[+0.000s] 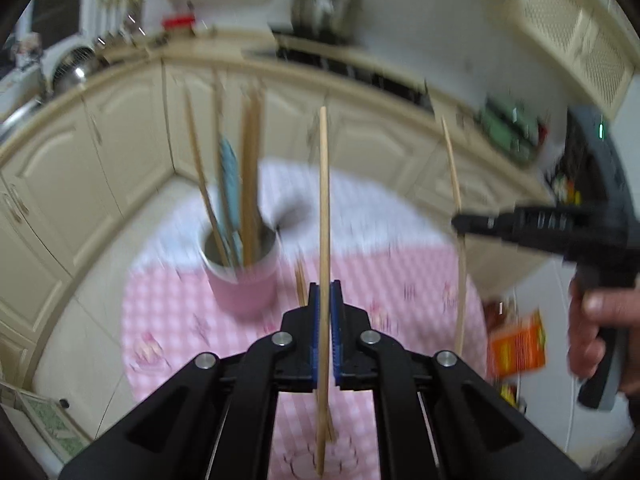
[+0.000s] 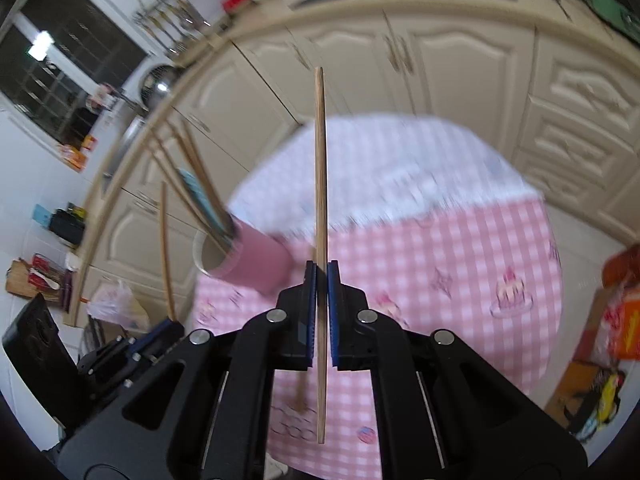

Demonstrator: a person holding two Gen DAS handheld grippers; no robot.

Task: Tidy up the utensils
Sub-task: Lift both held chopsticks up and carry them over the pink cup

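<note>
The round desk [image 1: 400, 280] wears a pink checked cloth under both cameras. Near its left edge stands a pink cup [image 1: 244, 272] holding chopsticks and a blue utensil. The left gripper [image 1: 325, 292] has its fingers clenched on an upright chopstick [image 1: 324, 200] above the cloth. Only the left view shows a hand [image 1: 596, 332] carrying the right gripper [image 1: 460, 222], clamped on a second chopstick [image 1: 456, 184]. Only the right view shows a loose chopstick [image 2: 301, 390] lying near the desk's near edge.
</note>
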